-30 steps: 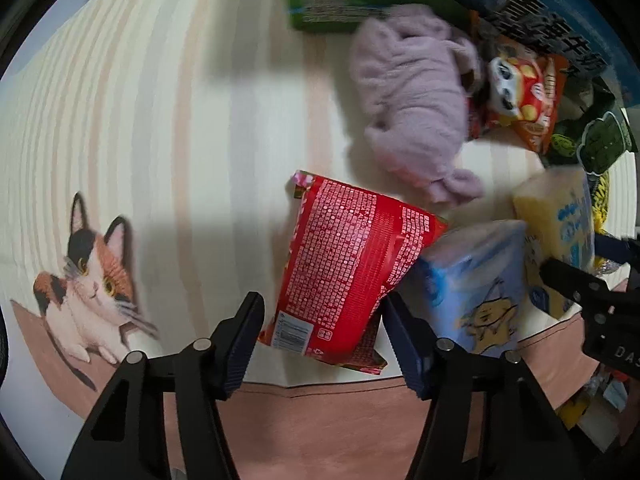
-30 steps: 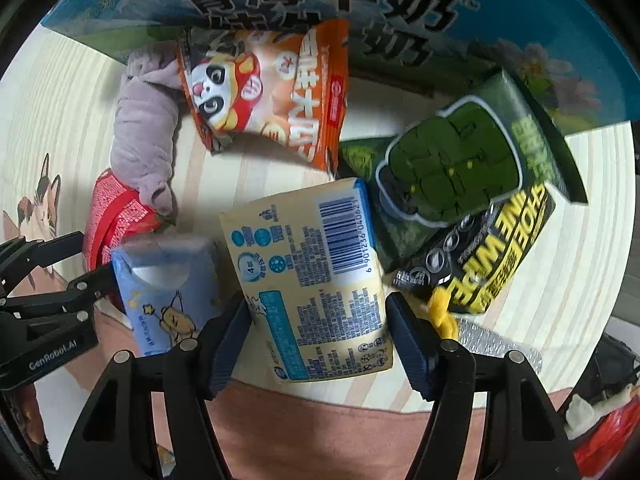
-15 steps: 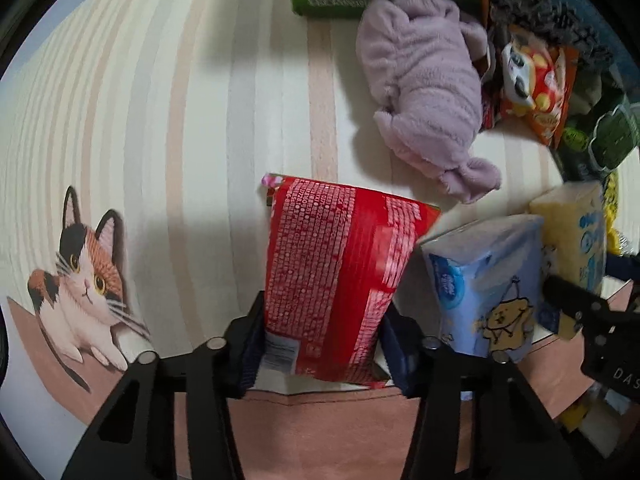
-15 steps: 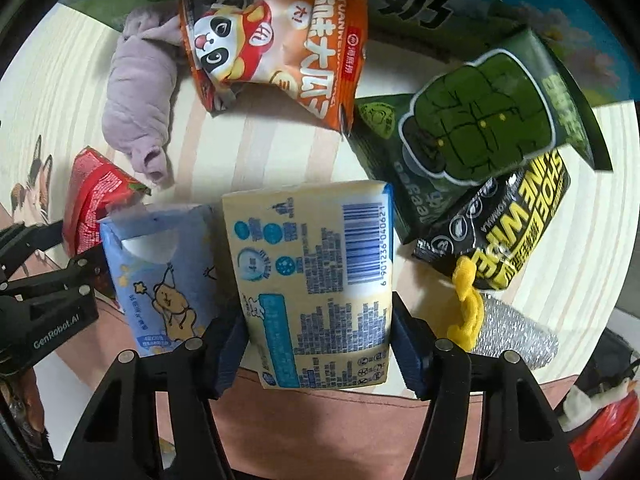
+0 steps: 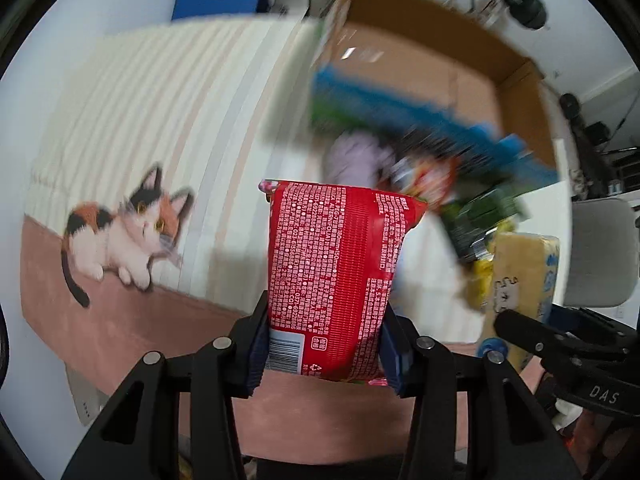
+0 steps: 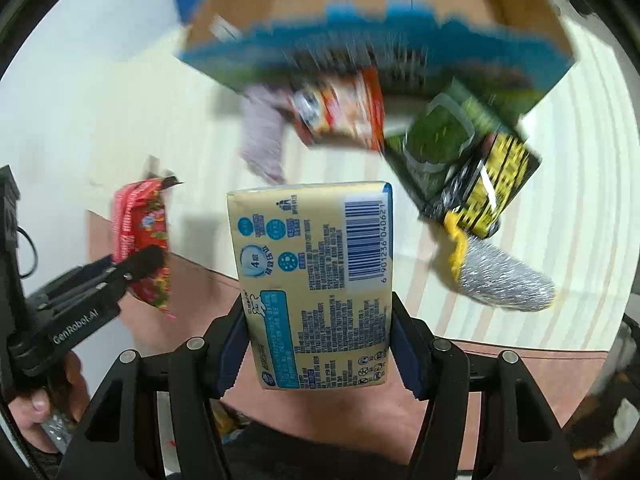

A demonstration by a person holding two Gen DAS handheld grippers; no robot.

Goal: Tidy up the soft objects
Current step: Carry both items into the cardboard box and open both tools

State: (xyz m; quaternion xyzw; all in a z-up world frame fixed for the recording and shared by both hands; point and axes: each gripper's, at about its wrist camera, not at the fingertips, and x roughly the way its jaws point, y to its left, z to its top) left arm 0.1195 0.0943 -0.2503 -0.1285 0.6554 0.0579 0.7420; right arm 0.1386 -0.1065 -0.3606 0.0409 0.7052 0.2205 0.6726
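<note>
Behind the striped mat [image 5: 132, 92] stood an open cardboard box [image 6: 400, 8], likely the drop spot. Left gripper [image 5: 324, 348] was clamped on the red packet [image 5: 336, 272], right gripper [image 6: 318, 344] squeezed the yellow tissue pack [image 6: 316, 276], both held by their lower ends, clear of the mat, apparently for carrying boxward.

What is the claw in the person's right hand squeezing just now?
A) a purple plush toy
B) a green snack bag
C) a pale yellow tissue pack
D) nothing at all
C: the right gripper has its blue pads pressed against both sides of the pale yellow tissue pack, lifted off the mat.
</note>
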